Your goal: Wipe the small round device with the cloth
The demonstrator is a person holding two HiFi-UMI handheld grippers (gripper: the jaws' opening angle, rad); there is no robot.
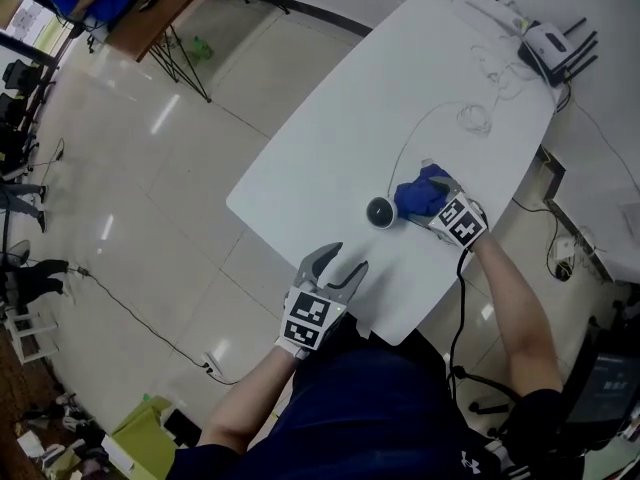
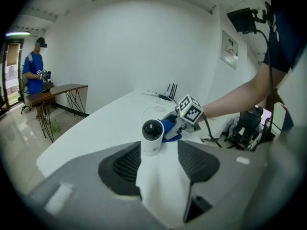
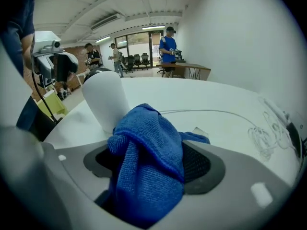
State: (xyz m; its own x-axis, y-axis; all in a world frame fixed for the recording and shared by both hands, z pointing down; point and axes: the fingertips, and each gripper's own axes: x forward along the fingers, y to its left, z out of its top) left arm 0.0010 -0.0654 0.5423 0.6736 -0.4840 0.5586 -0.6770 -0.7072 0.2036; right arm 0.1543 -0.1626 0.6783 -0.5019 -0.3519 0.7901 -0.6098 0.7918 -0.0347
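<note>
Left hand-held gripper point(image 1: 340, 261) spread, empty; right hand-held gripper point(image 1: 428, 208) spread around blue cloth point(image 1: 417, 190) beside round device point(image 1: 380, 212).

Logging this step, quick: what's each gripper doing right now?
Left gripper: open, nothing between its jaws.
Right gripper: open, blue cloth sitting loose between its jaws.

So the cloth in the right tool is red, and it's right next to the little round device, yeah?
Almost. The cloth is blue, not red; the right gripper view shows that. It does sit between the jaws of the right tool, right next to the little round device.
</note>
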